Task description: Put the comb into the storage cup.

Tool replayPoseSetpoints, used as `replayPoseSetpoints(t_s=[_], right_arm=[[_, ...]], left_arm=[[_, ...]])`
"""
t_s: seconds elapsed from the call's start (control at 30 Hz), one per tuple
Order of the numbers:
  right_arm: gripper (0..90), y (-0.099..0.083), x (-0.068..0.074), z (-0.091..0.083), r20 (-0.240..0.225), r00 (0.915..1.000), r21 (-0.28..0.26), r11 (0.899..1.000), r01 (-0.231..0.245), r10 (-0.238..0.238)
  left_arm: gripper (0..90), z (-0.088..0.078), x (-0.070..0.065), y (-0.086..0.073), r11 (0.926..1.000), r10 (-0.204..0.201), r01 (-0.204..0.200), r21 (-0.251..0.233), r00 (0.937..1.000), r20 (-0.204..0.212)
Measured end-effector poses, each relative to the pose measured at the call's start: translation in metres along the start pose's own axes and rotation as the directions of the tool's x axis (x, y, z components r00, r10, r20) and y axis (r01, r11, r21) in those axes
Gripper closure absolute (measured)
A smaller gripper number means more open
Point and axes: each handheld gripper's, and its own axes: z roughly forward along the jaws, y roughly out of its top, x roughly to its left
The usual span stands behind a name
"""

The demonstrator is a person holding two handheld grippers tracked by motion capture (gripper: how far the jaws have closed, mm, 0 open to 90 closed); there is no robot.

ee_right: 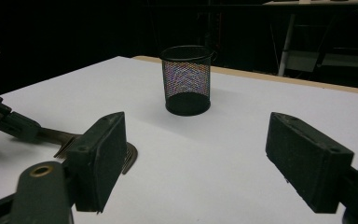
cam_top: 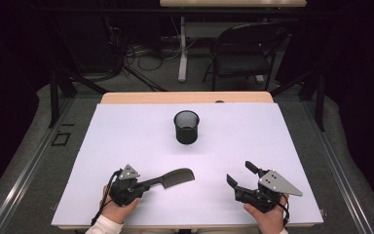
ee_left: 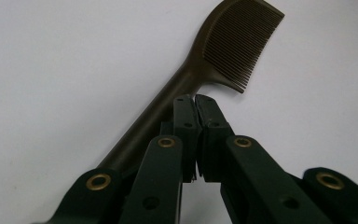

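White tabletop (cam_top: 126, 141) is bearing a black wire-mesh cup (cam_top: 186, 126) w/ left gripper (cam_top: 145, 185) clamping dark plastic comb's (cam_top: 175, 177) handle, right gripper (cam_top: 238, 176) gaping empty; thin grip probably risking comb pivoting.

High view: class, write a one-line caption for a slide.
Left gripper shut on a comb, right gripper open, mesh cup upright mid-table.

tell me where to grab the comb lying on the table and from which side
Grip the comb by its long straight handle, probably from above, jaws across its narrow width. It lies flat, and the toothed head is wide and curved. The left gripper is already shut at the handle end.
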Motion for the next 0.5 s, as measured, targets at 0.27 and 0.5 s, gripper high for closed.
replayPoseSetpoints(t_s=[0.27,0.5], right_arm=[[20.3,0.0,0.0,-0.001,0.001,1.0,0.002,1.0,-0.001,0.001],[20.3,0.0,0.0,-0.001,0.0,1.0,0.005,1.0,0.001,-0.001]], left_arm=[[81.8,-0.012,0.004,0.001,0.9974,-0.001,0.001,-0.073,1.0,0.0],[74.0,-0.018,0.011,0.0,0.9918,-0.026,0.024,-0.125,0.9996,-0.01]])
